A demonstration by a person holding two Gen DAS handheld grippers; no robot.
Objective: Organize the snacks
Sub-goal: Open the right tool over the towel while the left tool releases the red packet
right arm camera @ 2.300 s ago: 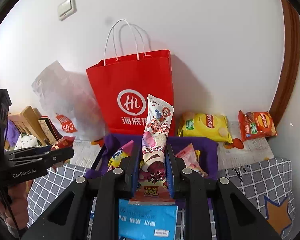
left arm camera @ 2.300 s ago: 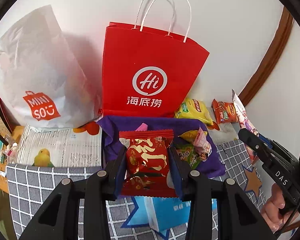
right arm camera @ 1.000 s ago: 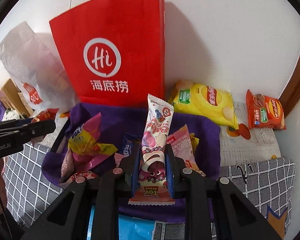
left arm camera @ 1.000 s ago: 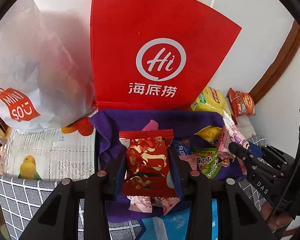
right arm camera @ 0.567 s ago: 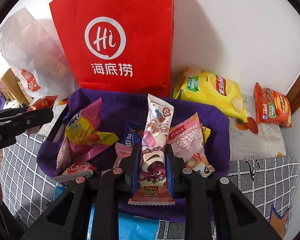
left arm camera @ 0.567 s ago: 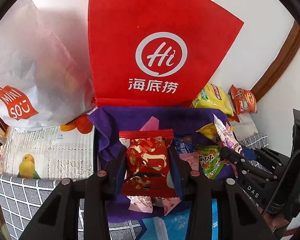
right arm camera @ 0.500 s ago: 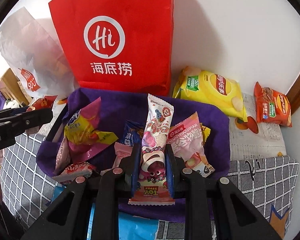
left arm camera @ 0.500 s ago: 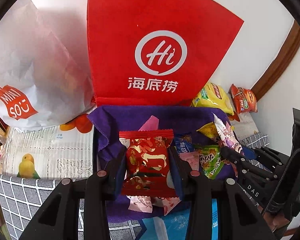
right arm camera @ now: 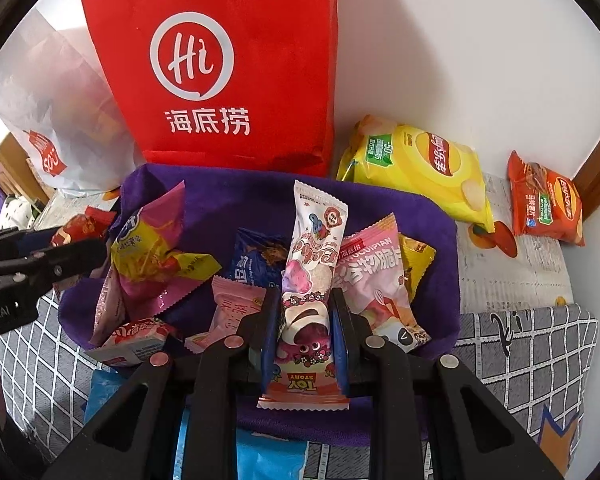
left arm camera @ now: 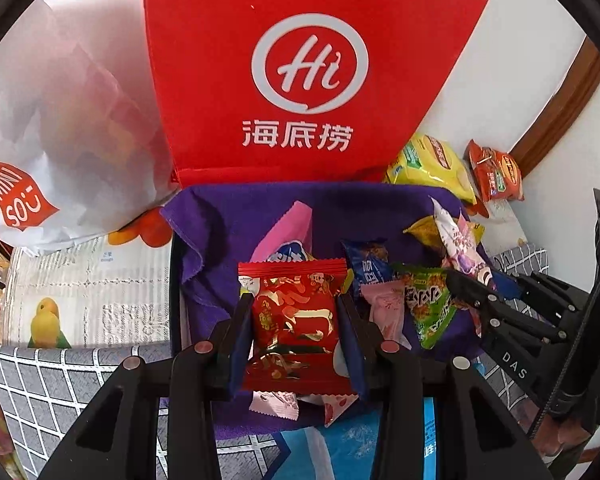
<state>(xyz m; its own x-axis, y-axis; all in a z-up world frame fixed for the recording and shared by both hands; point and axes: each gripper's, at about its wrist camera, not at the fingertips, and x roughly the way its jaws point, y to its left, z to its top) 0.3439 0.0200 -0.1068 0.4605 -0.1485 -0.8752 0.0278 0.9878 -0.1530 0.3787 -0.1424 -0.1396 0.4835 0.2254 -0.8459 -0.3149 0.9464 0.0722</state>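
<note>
The left gripper [left arm camera: 296, 312] clamps a red packet [left arm camera: 296, 320] over the purple tray [left arm camera: 240, 216]. The right gripper [right arm camera: 304, 316] – nearly closed – pinches a pink-and-white bar [right arm camera: 314, 264] above the same tray.

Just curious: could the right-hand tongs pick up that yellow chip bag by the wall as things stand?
Probably not yet: the right tongs are shut on the pink Toy Story snack. The path to the yellow chip bag looks clear otherwise.
</note>
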